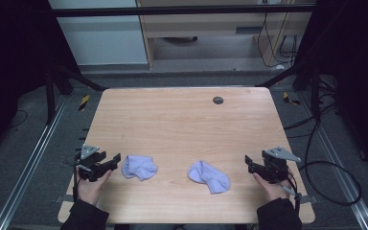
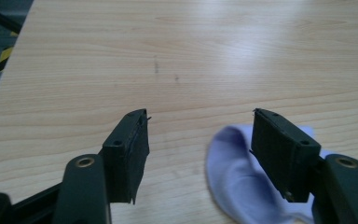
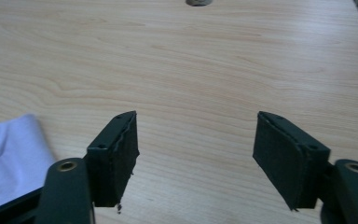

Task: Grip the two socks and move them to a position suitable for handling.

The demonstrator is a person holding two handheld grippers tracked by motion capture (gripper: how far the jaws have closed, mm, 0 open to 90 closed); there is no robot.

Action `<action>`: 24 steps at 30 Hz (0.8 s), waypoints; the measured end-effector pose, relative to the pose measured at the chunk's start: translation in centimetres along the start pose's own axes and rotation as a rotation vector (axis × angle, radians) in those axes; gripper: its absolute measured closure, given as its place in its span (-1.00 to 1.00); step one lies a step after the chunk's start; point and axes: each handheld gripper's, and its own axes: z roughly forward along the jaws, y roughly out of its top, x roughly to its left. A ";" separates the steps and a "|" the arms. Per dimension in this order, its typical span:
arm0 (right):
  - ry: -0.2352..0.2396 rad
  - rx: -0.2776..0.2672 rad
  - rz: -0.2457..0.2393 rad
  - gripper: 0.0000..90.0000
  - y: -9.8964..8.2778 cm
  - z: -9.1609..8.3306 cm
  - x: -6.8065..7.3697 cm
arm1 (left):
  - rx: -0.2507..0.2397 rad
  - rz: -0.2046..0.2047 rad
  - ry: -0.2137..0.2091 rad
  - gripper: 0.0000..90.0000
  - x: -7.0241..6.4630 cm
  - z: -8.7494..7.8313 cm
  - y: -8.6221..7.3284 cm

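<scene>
Two pale lilac socks lie on the wooden table (image 1: pixel 182 120). The left sock (image 1: pixel 139 166) is crumpled near the front left; in the left gripper view the same sock (image 2: pixel 240 182) lies partly behind the right-hand jaw. The right sock (image 1: pixel 209 176) lies flat near the front centre, and its edge (image 3: pixel 9 154) appears at the lower left of the right gripper view. My left gripper (image 1: pixel 117 158) is held just left of the left sock, jaws open and empty (image 2: pixel 199 116). My right gripper (image 1: pixel 247 160) hovers right of the right sock, open with bare wood between its jaws (image 3: pixel 196 116).
A small dark round insert (image 1: pixel 217 100) sits in the table near its far edge, also visible as a disc (image 3: pixel 198 2). Metal rails (image 1: pixel 33 158) run along both sides of the table. Cables (image 1: pixel 330 187) lie on the floor at the right.
</scene>
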 end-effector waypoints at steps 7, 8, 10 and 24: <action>0.049 0.009 -0.038 -0.10 0.3 -0.4 1.4 | -0.010 0.035 -0.052 -0.04 -2.2 -0.5 -0.1; 0.049 0.009 -0.038 -0.10 0.3 -0.4 1.4 | -0.011 0.038 -0.058 -0.04 -2.5 -0.5 -0.1; 0.077 0.020 -0.057 -0.09 0.5 -0.4 2.2 | -0.009 0.055 -0.080 -0.01 -3.5 -0.5 0.0; 0.187 0.083 -0.137 -0.18 0.5 0.1 5.5 | -0.002 0.124 -0.146 0.03 -7.4 -0.2 -0.1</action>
